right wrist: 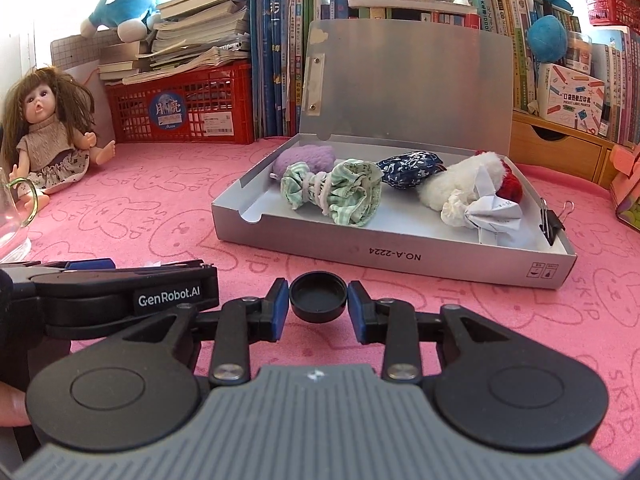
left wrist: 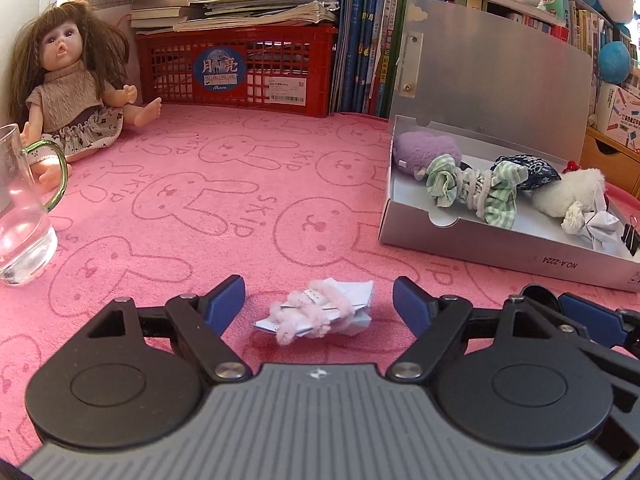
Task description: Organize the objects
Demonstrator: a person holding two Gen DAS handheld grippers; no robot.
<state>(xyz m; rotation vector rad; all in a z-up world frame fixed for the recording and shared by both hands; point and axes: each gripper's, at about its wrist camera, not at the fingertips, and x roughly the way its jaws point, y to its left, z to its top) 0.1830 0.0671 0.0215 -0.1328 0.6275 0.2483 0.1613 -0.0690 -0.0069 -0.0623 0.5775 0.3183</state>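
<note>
My left gripper is open, its blue pads either side of a folded paper bundle wrapped in pink pipe cleaner that lies on the pink cloth. My right gripper is shut on a black round cap, held just above the cloth in front of the open grey box. The box holds a purple plush, a green checked cloth bundle, a blue patterned pouch, a white and red plush, folded paper and a binder clip. The box also shows in the left wrist view, with the cap at the right.
A doll sits at the far left. A glass mug stands at the left edge. A red crate under stacked books and a row of upright books line the back. The left gripper's body lies left of my right gripper.
</note>
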